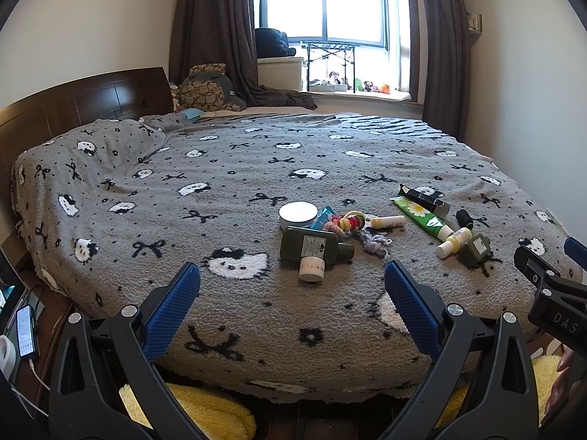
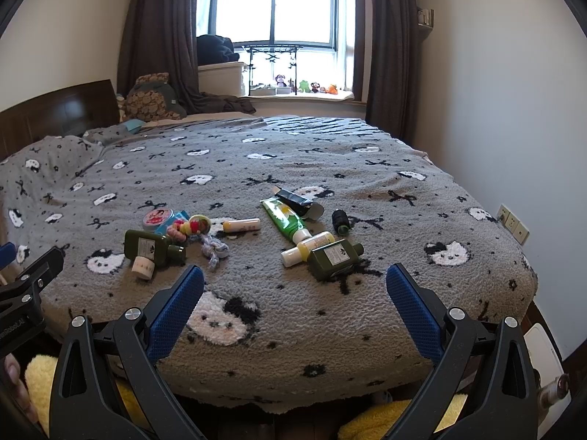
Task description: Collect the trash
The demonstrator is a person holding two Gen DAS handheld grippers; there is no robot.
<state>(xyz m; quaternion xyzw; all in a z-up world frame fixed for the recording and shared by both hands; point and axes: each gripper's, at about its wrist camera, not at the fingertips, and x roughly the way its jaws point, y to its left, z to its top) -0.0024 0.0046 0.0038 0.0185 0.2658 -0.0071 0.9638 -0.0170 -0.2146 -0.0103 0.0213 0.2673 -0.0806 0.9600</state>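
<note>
Clutter lies on the grey cat-print blanket (image 1: 183, 220). A dark green bottle (image 1: 312, 247) lies ahead of my open, empty left gripper (image 1: 292, 275), with a small cream jar (image 1: 312, 269) against it and a round tin (image 1: 298, 214) behind. A green tube (image 2: 288, 218), a torn black box (image 2: 297, 200), a small yellow bottle (image 2: 306, 247) and a second green bottle (image 2: 334, 258) lie ahead of my open, empty right gripper (image 2: 295, 278). Both grippers hover over the bed's near edge.
Hair ties (image 1: 348, 222) and a knotted cloth (image 1: 376, 240) lie among the items. A small black bottle (image 2: 340, 221) lies to the right. A phone (image 1: 26, 332) sits on the nightstand at left. Yellow slippers (image 1: 205, 410) lie below the bed edge. Wall sockets (image 2: 513, 223) are at right.
</note>
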